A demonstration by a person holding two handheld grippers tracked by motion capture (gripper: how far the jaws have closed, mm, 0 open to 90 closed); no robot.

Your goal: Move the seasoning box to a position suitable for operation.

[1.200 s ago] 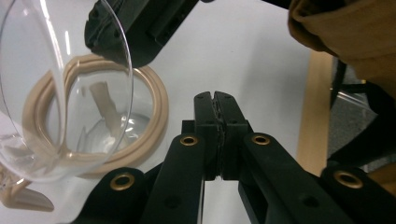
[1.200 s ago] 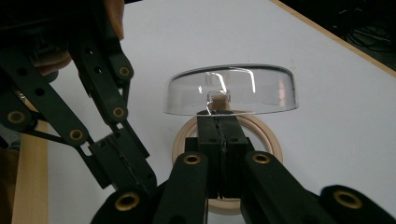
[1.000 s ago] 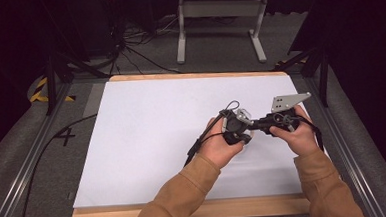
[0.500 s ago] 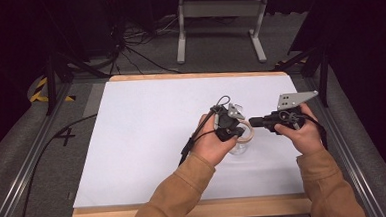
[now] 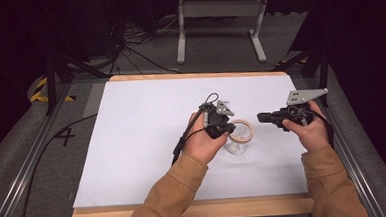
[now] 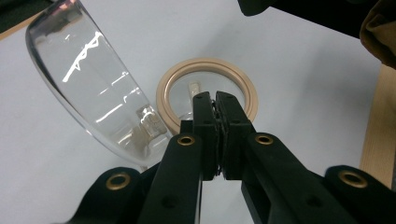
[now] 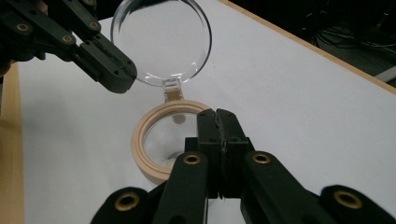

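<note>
A small clear jar with a beige rim ring stands on the white sheet. Its round clear lid is swung up and back on a beige hinge. My left gripper is shut with nothing between its jaws, its tip against the lid's edge. In the left gripper view the lid rises at the left, and the shut left gripper points over the ring. My right gripper is shut and empty just right of the jar. In its own view the right gripper reaches over the ring.
The white sheet covers a wooden board whose edge runs along the near side. Metal rails flank the table. A cable trails from the left gripper. A stand sits on the floor beyond.
My left hand has shifted a little left and away, and the jar's beige ring now shows. My right gripper has drawn slightly right, off the jar.
</note>
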